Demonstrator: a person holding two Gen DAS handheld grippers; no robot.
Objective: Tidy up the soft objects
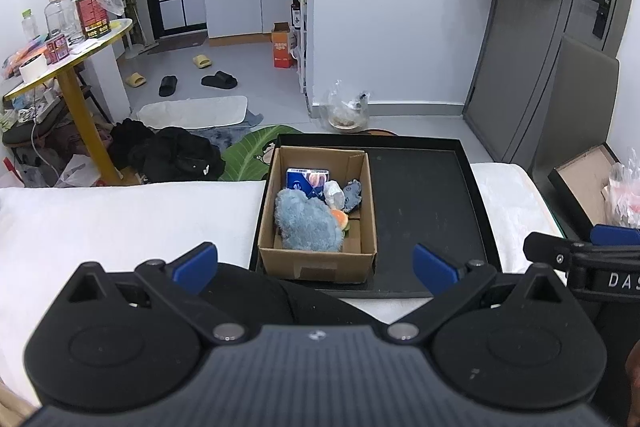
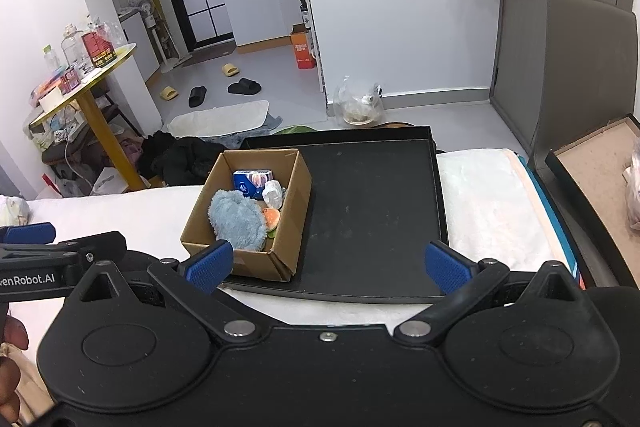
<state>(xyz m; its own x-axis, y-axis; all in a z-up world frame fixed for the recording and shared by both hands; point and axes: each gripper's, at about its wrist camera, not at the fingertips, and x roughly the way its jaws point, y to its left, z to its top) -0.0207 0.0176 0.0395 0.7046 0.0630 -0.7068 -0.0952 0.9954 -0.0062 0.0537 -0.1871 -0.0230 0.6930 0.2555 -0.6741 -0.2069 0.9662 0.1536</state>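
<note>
A cardboard box (image 1: 316, 261) stands in the left part of a black tray (image 1: 424, 203) on a white bed. In the box lie a fluffy blue plush (image 1: 306, 223), an orange soft toy (image 1: 340, 217), a blue tissue pack (image 1: 306, 181), a white crumpled piece (image 1: 334, 193) and a small grey-blue plush (image 1: 353, 193). My left gripper (image 1: 316, 265) is open and empty, just in front of the box. In the right wrist view the box (image 2: 256, 265), tray (image 2: 372, 211) and blue plush (image 2: 236, 221) show too. My right gripper (image 2: 330, 265) is open and empty over the tray's near edge.
The bed's white cover (image 1: 120, 223) spreads left of the tray. A second black-framed box (image 2: 592, 167) with a plastic bag lies at the right. Beyond the bed are dark clothes (image 1: 176, 151) on the floor, a round yellow table (image 1: 68, 55) and a grey door (image 1: 540, 27).
</note>
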